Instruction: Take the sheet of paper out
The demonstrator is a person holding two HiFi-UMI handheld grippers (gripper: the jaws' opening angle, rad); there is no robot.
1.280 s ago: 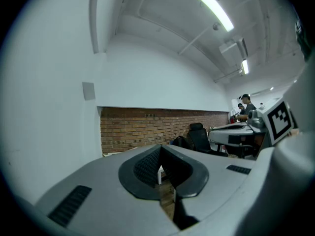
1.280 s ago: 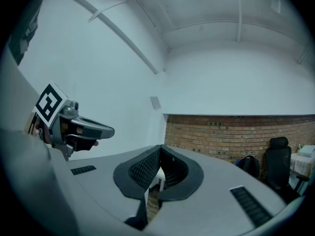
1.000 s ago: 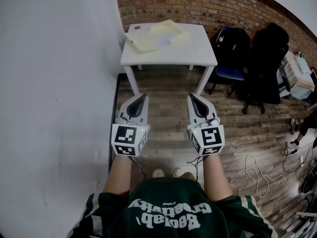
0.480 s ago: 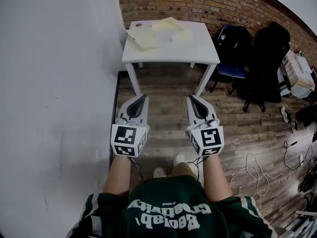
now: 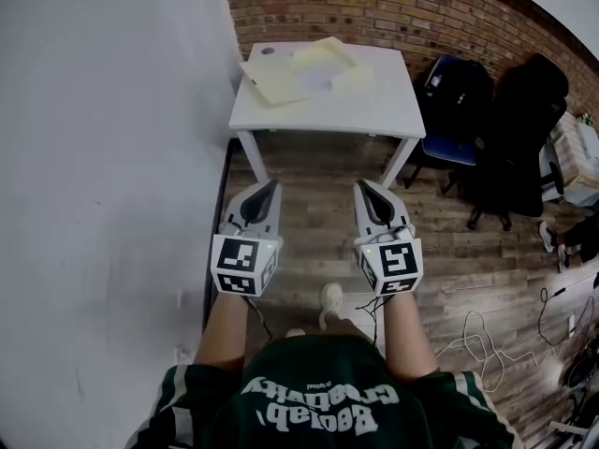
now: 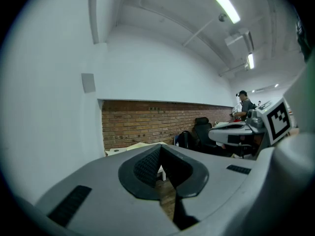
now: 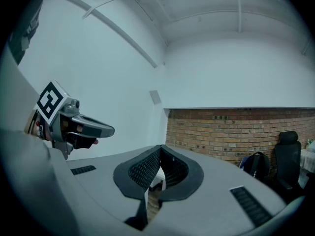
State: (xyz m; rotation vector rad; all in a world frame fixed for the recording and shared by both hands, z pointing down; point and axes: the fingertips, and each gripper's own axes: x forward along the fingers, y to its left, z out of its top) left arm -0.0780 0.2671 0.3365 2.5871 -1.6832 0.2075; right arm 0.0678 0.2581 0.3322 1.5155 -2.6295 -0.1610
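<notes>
On a small white table (image 5: 374, 110) against the brick wall lie pale yellow sheets of paper (image 5: 281, 78) and a folder-like stack (image 5: 328, 62). I hold both grippers out in front of me, well short of the table, over the wooden floor. My left gripper (image 5: 272, 183) is shut with nothing in it, jaws meeting at the tips (image 6: 160, 147). My right gripper (image 5: 360, 184) is likewise shut and empty, its jaws closed together (image 7: 160, 149). The table top shows as a pale strip (image 6: 125, 149) past the left jaws.
A white wall (image 5: 103, 157) runs along the left. Dark office chairs and a bag (image 5: 496, 120) stand right of the table. Cables (image 5: 487, 330) lie on the floor at the right. A person (image 6: 243, 102) stands far off by a desk. My shoe (image 5: 329, 299) is below.
The table has come closer and lower in the head view as I step toward it. Both grippers keep their pose, shut and side by side.
</notes>
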